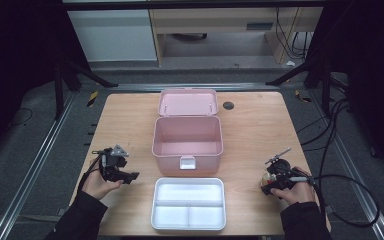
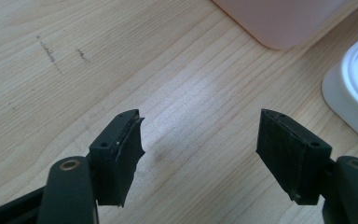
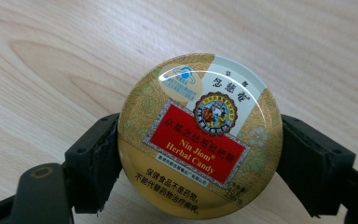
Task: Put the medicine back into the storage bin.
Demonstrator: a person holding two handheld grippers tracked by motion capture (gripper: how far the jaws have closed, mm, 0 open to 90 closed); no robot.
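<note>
Between the jaws of the right hand-held gripper (image 3: 200,154) sits a round gold candy tin (image 3: 199,135), lid up and reading "Nin Jiom Herbal Candy"; both pads press its rim from either side, so the tin is gripped just above the pale wood; in the high view this right hand-held gripper (image 1: 271,184) is near the desk's right edge, with a hand (image 1: 295,192) closed around its body and a black cable trailing off to the right; the left hand-held gripper (image 1: 130,176) is held low near the left edge, its jaws standing wide apart with bare wood between them and nothing touched; just beyond it lie a corner of the white tray (image 2: 354,93) and the base of the pink box (image 2: 279,23); the white tray (image 1: 189,204), with three compartments, all bare, rests at the near middle of the desk (image 1: 255,130); behind it the pink box (image 1: 187,137) stands with its hinged lid (image 1: 187,103) thrown back and its inside bare; grey floor, metal rails and dark stands surround the desk.
</note>
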